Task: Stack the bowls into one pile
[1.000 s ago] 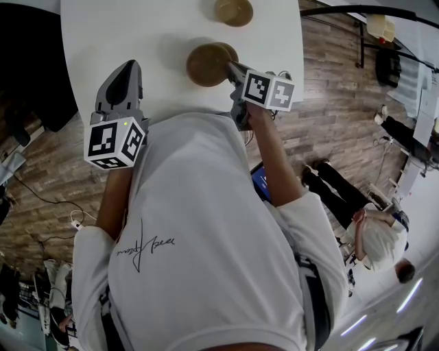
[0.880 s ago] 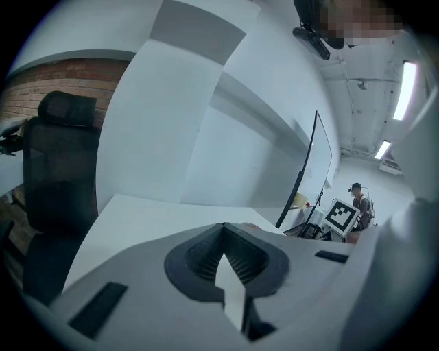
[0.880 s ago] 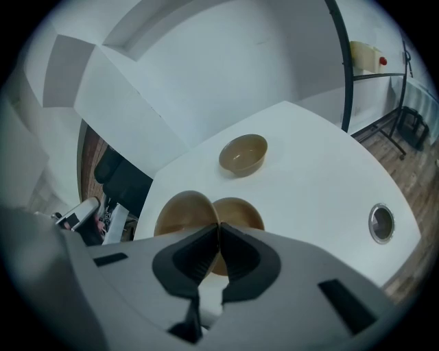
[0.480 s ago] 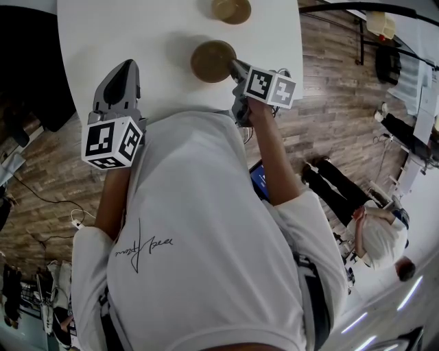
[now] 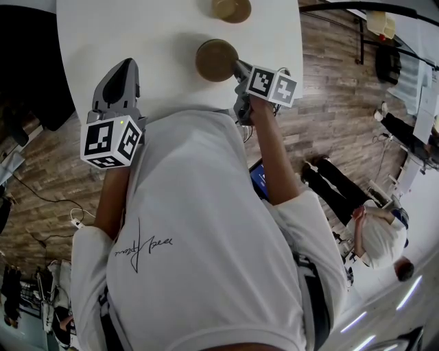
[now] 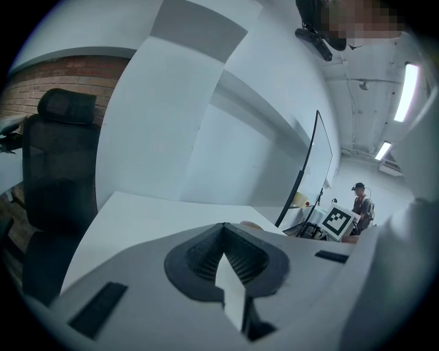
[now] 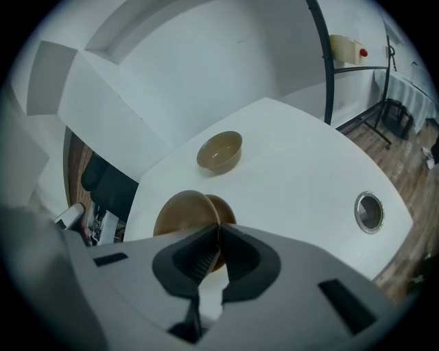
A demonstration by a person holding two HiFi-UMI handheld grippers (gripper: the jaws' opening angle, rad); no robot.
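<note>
My right gripper point(image 5: 237, 67) is shut on the near rim of a brown bowl point(image 5: 215, 60), which it holds over the white table point(image 5: 137, 34). In the right gripper view this bowl point(image 7: 184, 214) hangs tilted, its rim between the pads, right in front of the jaws. A second brown bowl point(image 5: 231, 9) stands upright farther back on the table, also seen beyond the held one point(image 7: 220, 151). My left gripper point(image 5: 125, 68) hovers over the table's near left part, jaws shut on nothing point(image 6: 223, 232).
A round metal cable hole point(image 7: 369, 211) is set in the table to the right. A black office chair point(image 6: 58, 164) stands at the table's left side. Wooden floor point(image 5: 336, 103) and a person point(image 5: 374, 233) lie to the right of the table edge.
My right gripper has carried the held bowl a little farther up the table, toward the second bowl. The left gripper has stayed where it was.
</note>
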